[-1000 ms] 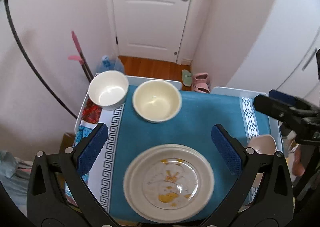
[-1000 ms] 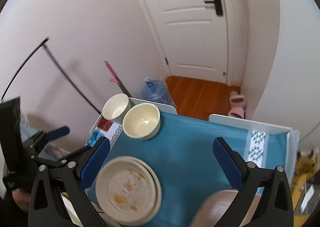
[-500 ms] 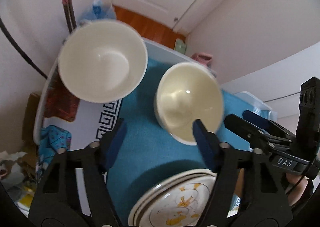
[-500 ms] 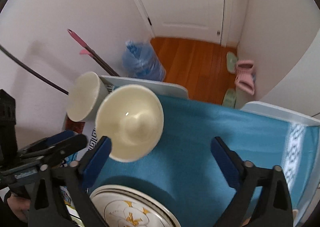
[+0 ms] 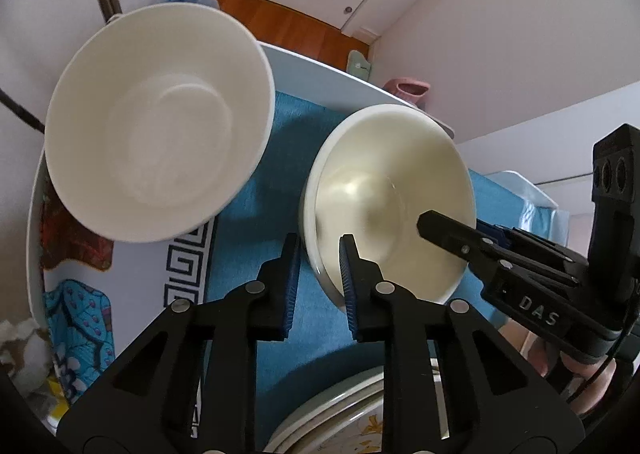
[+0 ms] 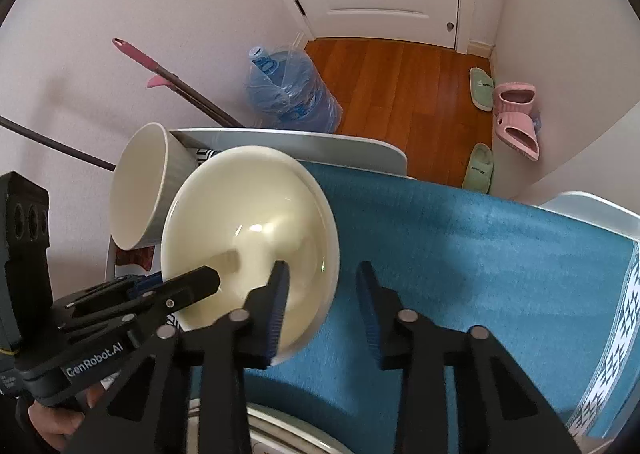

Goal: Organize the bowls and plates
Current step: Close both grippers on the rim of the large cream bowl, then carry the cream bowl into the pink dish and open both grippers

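Observation:
A cream bowl [image 5: 388, 190] stands on the blue cloth, with a taller white bowl [image 5: 156, 126] to its left. My left gripper [image 5: 318, 260] is closing on the cream bowl's near-left rim, one pad outside the wall and one inside, pressed on it. In the right wrist view the cream bowl [image 6: 248, 230] has its right rim between the fingers of my right gripper [image 6: 322, 282]. Its jaws are closing too, but the outer pad stands clear of the wall. Stacked plates [image 5: 340, 418] with yellow smears sit at the bottom edge.
The table's blue cloth [image 6: 460, 254] runs to the right with a white patterned border. Beyond the far edge are a water jug [image 6: 288, 90], a mop handle [image 6: 180, 78] and slippers [image 6: 516, 118] on the wooden floor. A hand [image 6: 60, 422] holds the left gripper.
Both grippers came down and forward to the cream bowl, and their jaws narrowed from wide open. The plates slid to the bottom of both views.

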`<action>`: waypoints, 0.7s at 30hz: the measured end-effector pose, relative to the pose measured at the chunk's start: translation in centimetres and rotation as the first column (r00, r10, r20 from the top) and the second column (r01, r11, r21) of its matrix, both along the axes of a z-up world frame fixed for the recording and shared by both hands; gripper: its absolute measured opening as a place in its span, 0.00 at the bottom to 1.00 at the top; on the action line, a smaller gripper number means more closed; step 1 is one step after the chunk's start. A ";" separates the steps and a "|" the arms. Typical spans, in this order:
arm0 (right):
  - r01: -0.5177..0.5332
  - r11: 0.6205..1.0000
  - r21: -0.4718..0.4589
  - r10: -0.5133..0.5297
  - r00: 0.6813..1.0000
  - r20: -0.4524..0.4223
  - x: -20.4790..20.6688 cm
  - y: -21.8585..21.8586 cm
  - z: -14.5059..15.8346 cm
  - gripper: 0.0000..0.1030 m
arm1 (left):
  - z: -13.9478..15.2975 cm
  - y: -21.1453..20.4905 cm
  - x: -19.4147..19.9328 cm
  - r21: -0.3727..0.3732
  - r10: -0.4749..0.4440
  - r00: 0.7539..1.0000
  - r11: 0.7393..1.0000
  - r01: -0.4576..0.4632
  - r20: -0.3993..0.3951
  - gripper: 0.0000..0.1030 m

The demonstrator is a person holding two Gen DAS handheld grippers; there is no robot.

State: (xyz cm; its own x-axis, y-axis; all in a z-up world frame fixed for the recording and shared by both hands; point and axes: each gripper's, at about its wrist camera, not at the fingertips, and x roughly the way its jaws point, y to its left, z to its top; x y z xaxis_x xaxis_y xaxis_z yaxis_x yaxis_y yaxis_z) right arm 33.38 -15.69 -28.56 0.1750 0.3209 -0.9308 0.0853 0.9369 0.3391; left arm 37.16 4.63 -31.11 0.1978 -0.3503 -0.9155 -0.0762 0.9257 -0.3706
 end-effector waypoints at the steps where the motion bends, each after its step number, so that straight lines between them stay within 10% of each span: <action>1: -0.005 1.000 -0.015 0.005 1.000 0.001 0.0 0.1 0.0 0.13 | 0.0 -0.1 0.0 0.003 0.001 1.000 1.000 -0.001 0.002 0.17; 21: 0.025 0.998 -0.050 -0.023 0.999 0.045 -1.4 -0.7 2.6 0.13 | 3.7 -2.1 -0.2 0.062 -0.085 0.993 0.995 0.080 0.076 0.17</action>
State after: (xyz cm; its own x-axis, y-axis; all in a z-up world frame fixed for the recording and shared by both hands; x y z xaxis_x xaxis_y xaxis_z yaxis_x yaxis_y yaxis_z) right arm 31.95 -16.39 -25.96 0.2233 0.2690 -0.9369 0.0944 0.9507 0.2955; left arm 36.97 2.52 -27.42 0.2424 -0.3148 -0.9177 0.0286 0.9478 -0.3176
